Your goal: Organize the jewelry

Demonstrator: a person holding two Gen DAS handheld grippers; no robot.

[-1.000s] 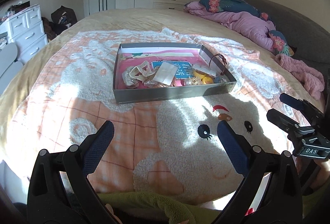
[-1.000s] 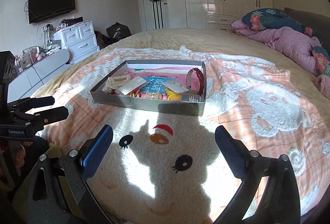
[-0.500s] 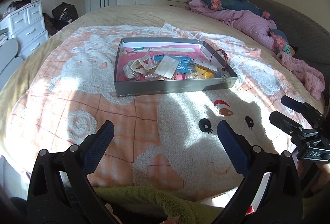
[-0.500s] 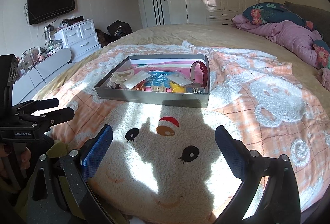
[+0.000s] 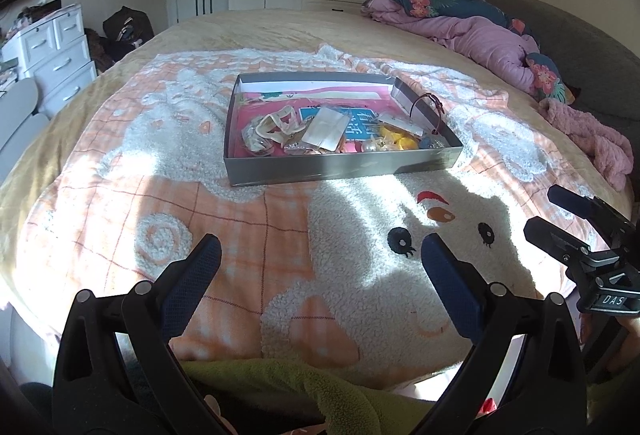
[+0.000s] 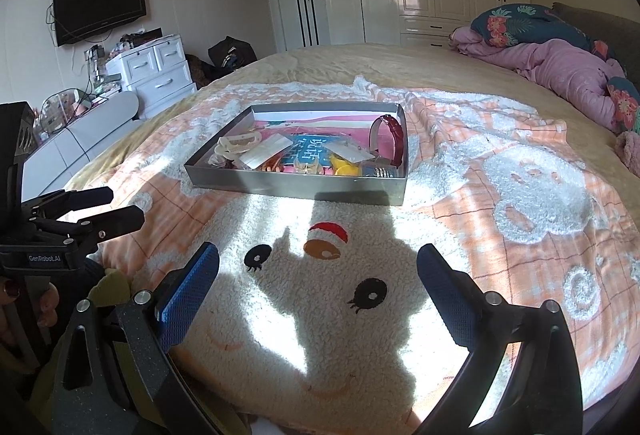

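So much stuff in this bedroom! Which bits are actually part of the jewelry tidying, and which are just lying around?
Part of the job:
- grey tray on the bed
- red bracelet leaning at its right side
- cream chain pieces
- clear packets
- left gripper and right gripper, both open and empty

Just lying about:
- bear blanket
- purple quilt
- white drawers
- television

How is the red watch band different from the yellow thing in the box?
The red watch band curls into a loop and stands up above the rim of the box; the yellow thing lies low on the bottom. The watch band is dark red and leans by the box's right wall; the yellow thing is bright and sits nearer the front wall. Both are inside the same box.
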